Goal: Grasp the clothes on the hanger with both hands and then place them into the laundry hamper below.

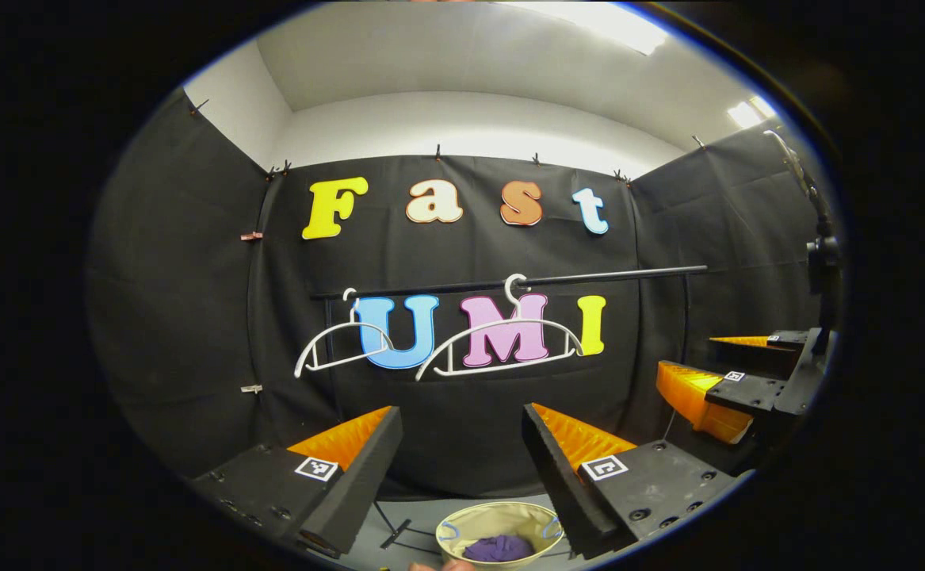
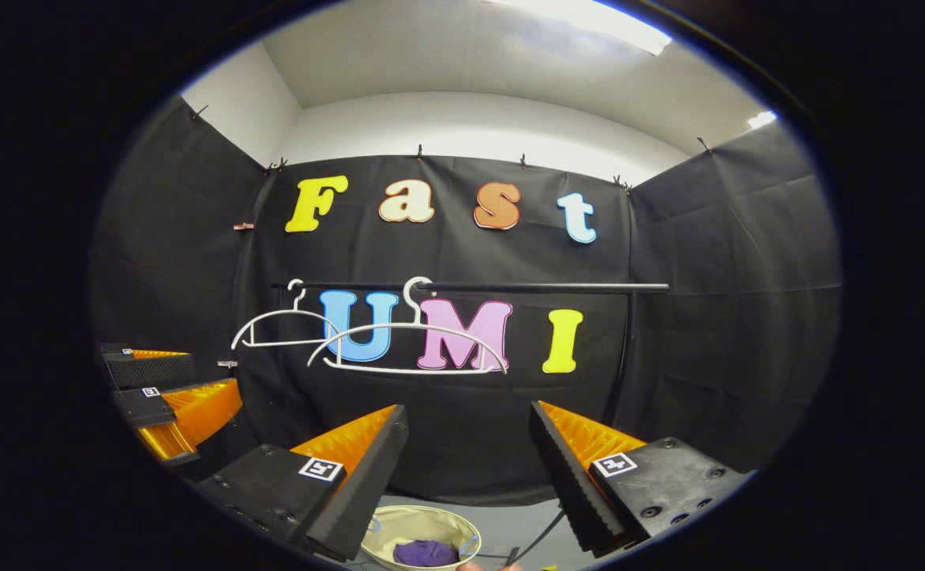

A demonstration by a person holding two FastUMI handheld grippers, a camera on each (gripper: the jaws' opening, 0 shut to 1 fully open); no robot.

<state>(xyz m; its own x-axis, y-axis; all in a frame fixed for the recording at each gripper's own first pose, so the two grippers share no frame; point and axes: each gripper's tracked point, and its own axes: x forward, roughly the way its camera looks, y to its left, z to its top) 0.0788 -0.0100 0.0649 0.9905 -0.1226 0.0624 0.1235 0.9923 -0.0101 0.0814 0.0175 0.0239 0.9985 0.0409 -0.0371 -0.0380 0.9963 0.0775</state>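
- Tongs on both sides are standing wide and holding nothing: left tongs [image 1: 462, 444] and right tongs [image 2: 468, 448] are both facing the far wall.
- Purple clothes [image 1: 498, 547] are lying bunched in the hamper [image 1: 462, 525], low and near, between the fingers.
- Two white hangers [image 1: 502, 349] are hanging bare on the rail [image 1: 589, 276].
- Judging by this, the drop is looking done; any further step is calling for keeping both tongs apart and level, clear of the hangers and hamper rim.
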